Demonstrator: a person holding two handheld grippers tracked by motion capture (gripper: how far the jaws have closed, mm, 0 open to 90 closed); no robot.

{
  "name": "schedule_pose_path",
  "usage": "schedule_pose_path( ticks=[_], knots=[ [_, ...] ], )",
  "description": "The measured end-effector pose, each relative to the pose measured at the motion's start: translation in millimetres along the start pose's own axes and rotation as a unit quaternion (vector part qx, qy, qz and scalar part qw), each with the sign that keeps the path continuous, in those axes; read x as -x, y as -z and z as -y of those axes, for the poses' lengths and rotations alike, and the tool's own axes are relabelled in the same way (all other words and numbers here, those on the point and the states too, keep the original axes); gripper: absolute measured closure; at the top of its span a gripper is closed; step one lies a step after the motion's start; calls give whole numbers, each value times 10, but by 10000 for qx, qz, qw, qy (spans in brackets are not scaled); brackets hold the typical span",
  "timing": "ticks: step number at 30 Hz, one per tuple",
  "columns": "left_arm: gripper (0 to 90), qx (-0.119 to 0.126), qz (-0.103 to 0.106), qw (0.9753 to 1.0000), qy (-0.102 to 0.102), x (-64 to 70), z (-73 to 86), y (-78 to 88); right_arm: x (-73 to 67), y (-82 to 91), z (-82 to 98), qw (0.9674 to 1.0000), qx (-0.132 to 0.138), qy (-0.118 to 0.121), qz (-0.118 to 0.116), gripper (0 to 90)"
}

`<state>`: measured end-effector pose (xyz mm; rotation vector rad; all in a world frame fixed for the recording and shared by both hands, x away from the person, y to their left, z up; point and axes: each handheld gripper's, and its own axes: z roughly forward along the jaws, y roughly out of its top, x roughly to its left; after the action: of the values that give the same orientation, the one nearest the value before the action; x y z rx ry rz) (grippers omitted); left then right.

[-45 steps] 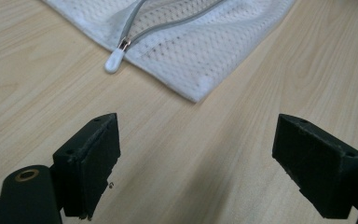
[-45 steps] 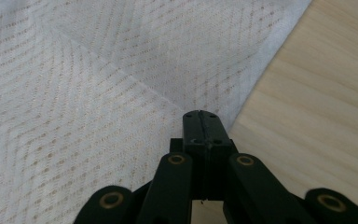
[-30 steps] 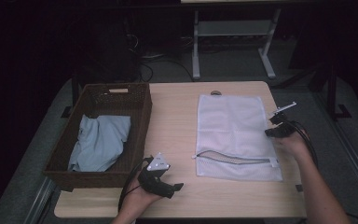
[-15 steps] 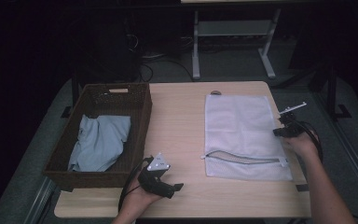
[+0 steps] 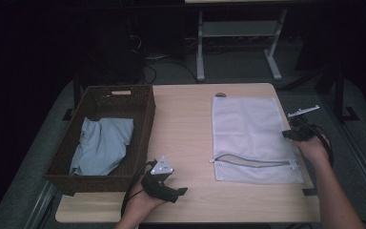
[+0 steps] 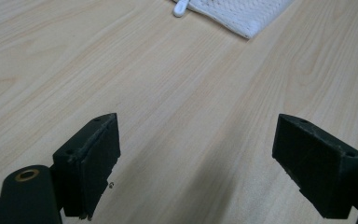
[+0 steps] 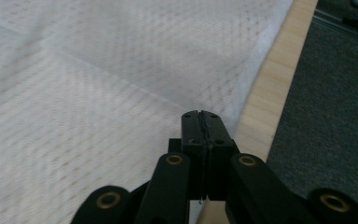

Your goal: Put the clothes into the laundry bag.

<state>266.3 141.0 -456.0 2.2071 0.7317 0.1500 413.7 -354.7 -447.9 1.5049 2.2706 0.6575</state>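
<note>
Your right gripper (image 7: 200,116) has its jaws pressed flat together with nothing between them. It sits at the right edge of the white mesh bag (image 5: 252,136), where the cloth meets the bare strip of table (image 5: 186,124); from above, that gripper (image 5: 291,134) hangs just beside the bag's right border, about halfway down its length. Whether the tips touch the mesh I cannot tell.

Your left gripper (image 6: 196,154) is spread wide over bare wood, holding nothing. It rests near the front edge of the table (image 6: 168,84), with a corner of the bag (image 6: 242,14) and its white zipper pull (image 6: 181,8) farther off.

What has changed: a second ago the bag lay more toward the middle of the table, and your right hand was at its upper right corner. The bag now lies further right, almost to the table's edge, and your right hand has come nearer to you along that border. The left hand has not moved.

I read this as the bag having been dragged into place and let go, its zipper mouth (image 5: 252,161) partly open and turned toward you. The light blue cloth (image 5: 102,145) lies in the wicker basket (image 5: 145,119), not yet picked up; fetching it looks like the next job.
</note>
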Motion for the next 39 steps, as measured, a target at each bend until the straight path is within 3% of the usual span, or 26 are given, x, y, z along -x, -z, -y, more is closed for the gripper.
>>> schedule_pose_path(
  ticks=[9,19,30,31,33,38,39],
  knots=[
    [144,-10,7,10000,-7,6,1,-3,-154,241,97,9988,393,77,-297,715],
    [143,-13,12,10000,-7,8,5,-1,-429,478,282,9964,667,212,-484,429],
    [144,-28,8,10000,-29,10,2,-1,-774,690,495,9927,854,569,-626,298],
    [144,-31,10,10000,-31,12,2,-2,-844,724,531,9919,872,550,-741,258],
    [144,-32,16,10000,-30,12,2,-4,-871,735,543,9917,877,550,-762,246],
    [143,-41,25,10000,-13,19,3,-8,-1124,809,634,9874,1003,745,-974,174],
    [143,-41,25,10000,-13,19,3,-8,-1124,809,634,9874,1003,745,-974,174]
  ],
)
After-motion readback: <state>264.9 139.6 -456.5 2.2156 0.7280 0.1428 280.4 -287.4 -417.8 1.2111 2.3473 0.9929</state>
